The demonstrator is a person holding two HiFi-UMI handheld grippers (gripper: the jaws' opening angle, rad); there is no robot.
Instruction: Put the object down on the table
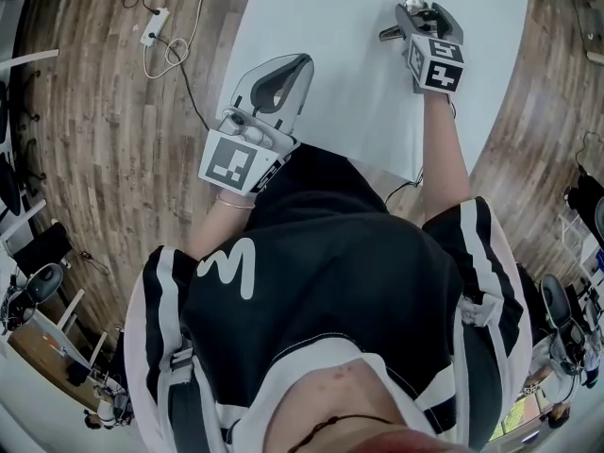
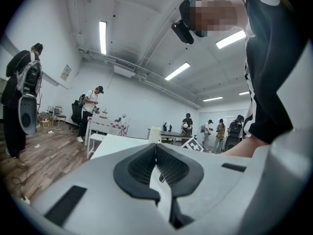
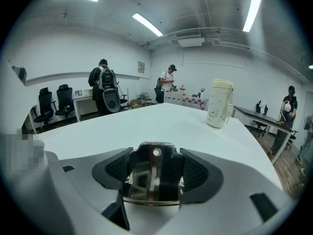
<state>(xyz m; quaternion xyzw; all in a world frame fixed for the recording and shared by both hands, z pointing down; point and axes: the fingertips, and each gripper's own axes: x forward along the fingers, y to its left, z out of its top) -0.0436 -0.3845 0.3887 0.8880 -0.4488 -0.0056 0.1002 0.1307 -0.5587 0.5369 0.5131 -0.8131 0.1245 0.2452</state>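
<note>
A cream jug [image 3: 218, 103] is seen well apart on the white worktop [image 1: 349, 26], over which a shiny metal object [image 3: 154, 175] is gripped by the right tongs [image 1: 412, 9], while the left tongs [image 2: 156, 148] are closed, empty.

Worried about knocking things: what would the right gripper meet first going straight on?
Likely nothing: the right gripper, shut on a shiny metal tool, points over bare white table, and the cream lidded jug stands right of that line.
</note>
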